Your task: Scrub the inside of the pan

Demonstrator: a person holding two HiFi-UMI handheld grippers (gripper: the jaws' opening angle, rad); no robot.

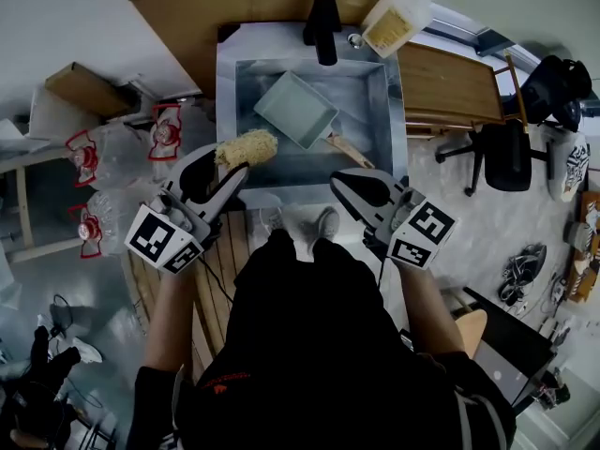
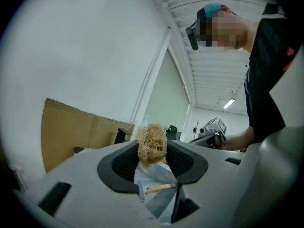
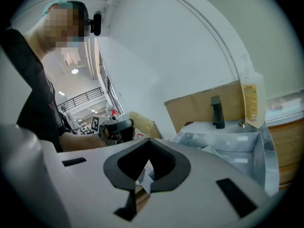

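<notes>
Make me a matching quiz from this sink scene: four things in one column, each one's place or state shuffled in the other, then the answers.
Things:
1. tan fibrous scrubber
2. grey-green rectangular pan with wooden handle
3. black faucet
4. right tongs

Places or states:
A. shut, holding nothing
B. lying inside the steel sink
C. clamped in the left tongs
D. standing at the sink's back edge

Pairs: 1-C, 2-B, 3-D, 4-A
</notes>
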